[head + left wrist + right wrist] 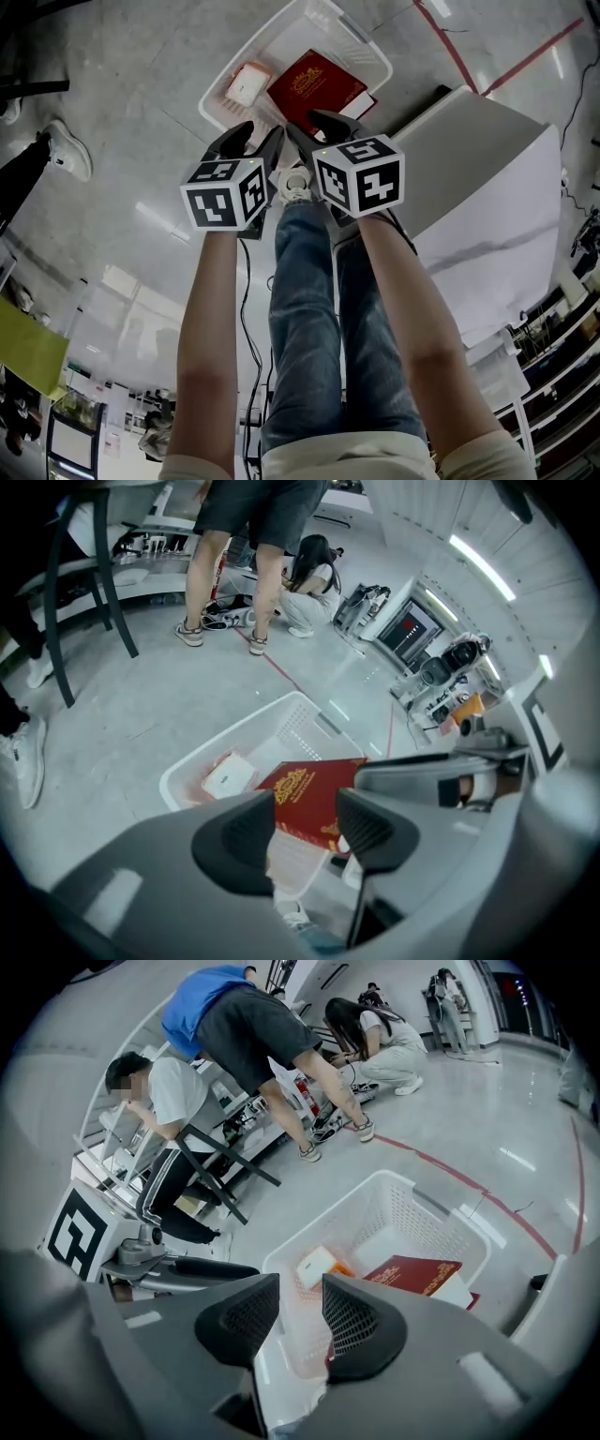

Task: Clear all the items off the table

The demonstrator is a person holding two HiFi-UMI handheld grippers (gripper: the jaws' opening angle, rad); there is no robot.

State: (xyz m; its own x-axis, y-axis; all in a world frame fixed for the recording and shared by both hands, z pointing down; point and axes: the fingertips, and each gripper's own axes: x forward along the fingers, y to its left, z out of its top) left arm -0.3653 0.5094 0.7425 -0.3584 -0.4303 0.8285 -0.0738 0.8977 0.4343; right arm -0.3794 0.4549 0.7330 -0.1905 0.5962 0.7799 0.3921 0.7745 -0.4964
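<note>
We held the left gripper (305,834) and right gripper (301,1314) parted, empty; the red hardcover book (314,791) in the white plastic basket (234,737) looked stiff, edge-grippable.

Perforated plastic basket (405,1211) — glossy book (314,84) cover; smooth polished floor (122,141).

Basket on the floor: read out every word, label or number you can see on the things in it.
Nothing is legible.
Red book: gold emblem and lettering, too blurred to read.
Small white box: a dark mark, too small to read.
Basket: no print visible.
</note>
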